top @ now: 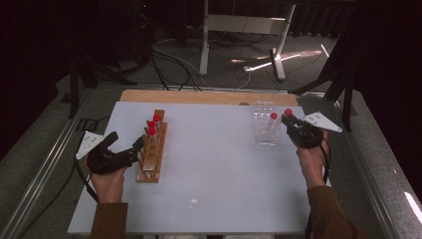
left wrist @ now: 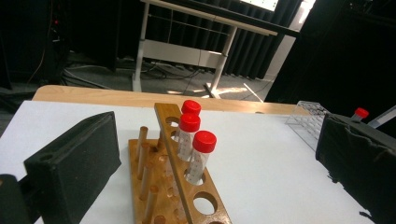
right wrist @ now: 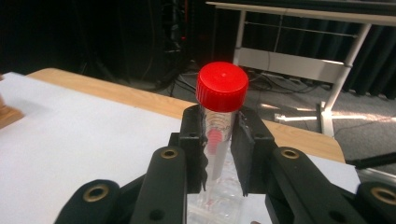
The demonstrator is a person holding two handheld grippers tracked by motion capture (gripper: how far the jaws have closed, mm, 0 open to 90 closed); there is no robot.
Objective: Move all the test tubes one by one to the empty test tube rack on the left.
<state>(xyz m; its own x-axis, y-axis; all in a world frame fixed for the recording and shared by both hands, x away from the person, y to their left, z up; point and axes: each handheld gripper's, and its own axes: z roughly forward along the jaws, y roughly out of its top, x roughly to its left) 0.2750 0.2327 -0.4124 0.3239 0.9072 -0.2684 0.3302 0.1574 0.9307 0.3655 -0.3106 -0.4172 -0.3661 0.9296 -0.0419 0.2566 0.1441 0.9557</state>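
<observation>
A wooden rack on the table's left holds three red-capped tubes at its far end. My left gripper is open beside the rack's near end, its black jaws standing wide on either side of the rack. A clear plastic rack at the right holds one red-capped tube. My right gripper is shut on another red-capped tube, held upright just above the clear rack.
The white table top has a wooden strip along its far edge. Metal rails run along both sides. On the floor beyond are a white desk frame and cables.
</observation>
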